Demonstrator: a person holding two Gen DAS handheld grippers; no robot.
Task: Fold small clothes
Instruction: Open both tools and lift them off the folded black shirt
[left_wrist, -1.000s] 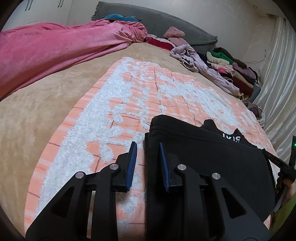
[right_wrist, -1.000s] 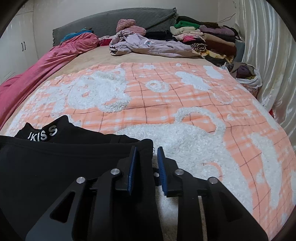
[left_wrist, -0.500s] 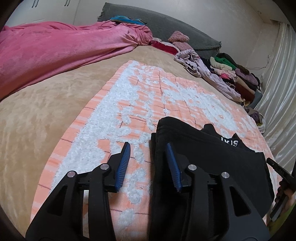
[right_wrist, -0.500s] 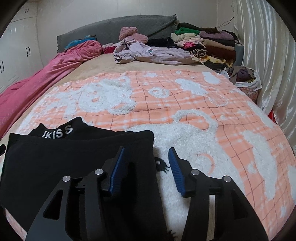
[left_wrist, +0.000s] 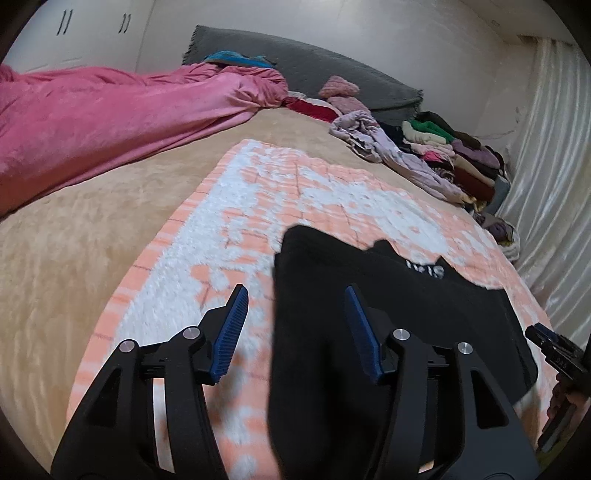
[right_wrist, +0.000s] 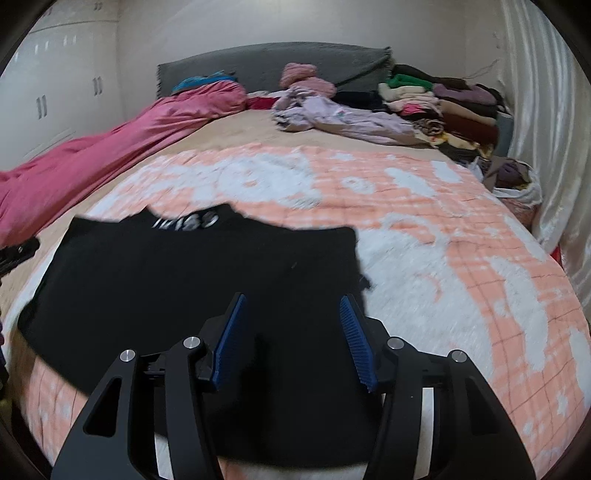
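Observation:
A black garment (left_wrist: 391, 306) with white lettering lies flat on an orange and white blanket (left_wrist: 255, 192). It also shows in the right wrist view (right_wrist: 192, 273) on the same blanket (right_wrist: 461, 251). My left gripper (left_wrist: 295, 332) is open and empty, raised over the garment's left edge. My right gripper (right_wrist: 291, 339) is open and empty, raised over the garment's right part. The right gripper's tip (left_wrist: 546, 343) shows at the right edge of the left wrist view.
A pink duvet (left_wrist: 96, 122) lies along the left of the bed. A lilac garment (right_wrist: 343, 118) and a stack of folded clothes (right_wrist: 454, 107) sit at the far right, near a grey headboard (right_wrist: 273, 66). A white curtain (right_wrist: 546, 122) hangs on the right.
Both grippers let go of the black garment, opened wide and pulled back and up. The garment now lies flat on the blanket.

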